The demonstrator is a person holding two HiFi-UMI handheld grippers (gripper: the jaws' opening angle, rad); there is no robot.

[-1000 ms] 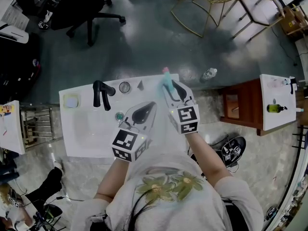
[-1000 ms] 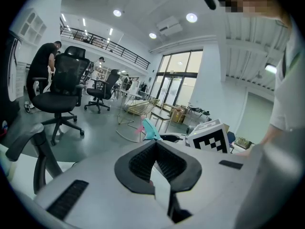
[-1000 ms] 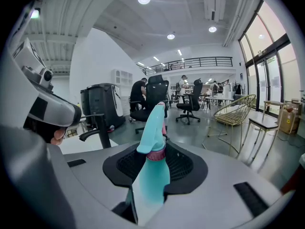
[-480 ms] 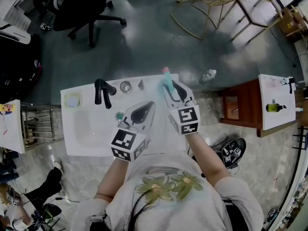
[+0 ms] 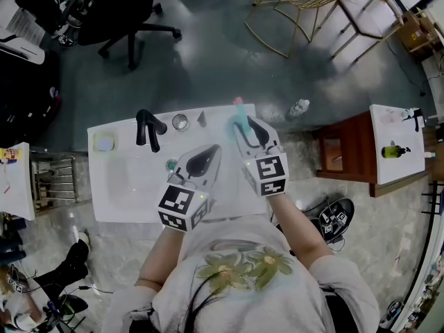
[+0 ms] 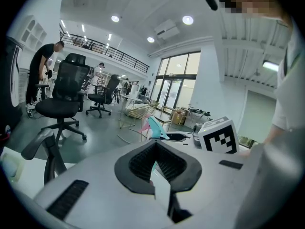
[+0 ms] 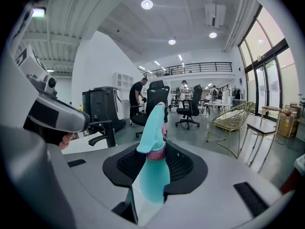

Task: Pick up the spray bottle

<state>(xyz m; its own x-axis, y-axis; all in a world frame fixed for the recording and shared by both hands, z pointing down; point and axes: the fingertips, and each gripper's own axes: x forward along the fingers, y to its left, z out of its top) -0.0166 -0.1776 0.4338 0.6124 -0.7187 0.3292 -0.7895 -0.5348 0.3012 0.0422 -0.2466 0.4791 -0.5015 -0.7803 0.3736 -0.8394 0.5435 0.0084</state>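
Spray bottle (image 7: 152, 175) of turquoise plastic with a pink collar under its trigger head: upright near the back edge of the white rectangular washbasin counter (image 5: 111, 210), clamped by its body between the black ribbed pads of the right gripper (image 5: 247, 122). Base on or off the counter: impossible to tell. On the left, left gripper (image 5: 218, 150) with jaws drawn together on nothing, hovering over the counter just beside the right one; probably best held in place there, clear of the lift path. For the lift itself, likely wise to rise straight up with the spray bottle vertical, to hold the squeeze even against slipping or twisting of smooth rounded plastic in the pads, and to leave the trigger head untouched. Counted from the left: one pale square pad (image 5: 104, 142) at the counter's corner, one black bent metal tap (image 5: 147, 130), one round metal disc (image 5: 180, 122), one small dark cone (image 5: 202, 119), two grippers, one spray bottle, one small clear bottle (image 5: 300, 107) lying on the grey floor, one red-brown wooden stand (image 5: 347, 151), one green bottle (image 5: 394, 151) on the white side table (image 5: 399, 172).
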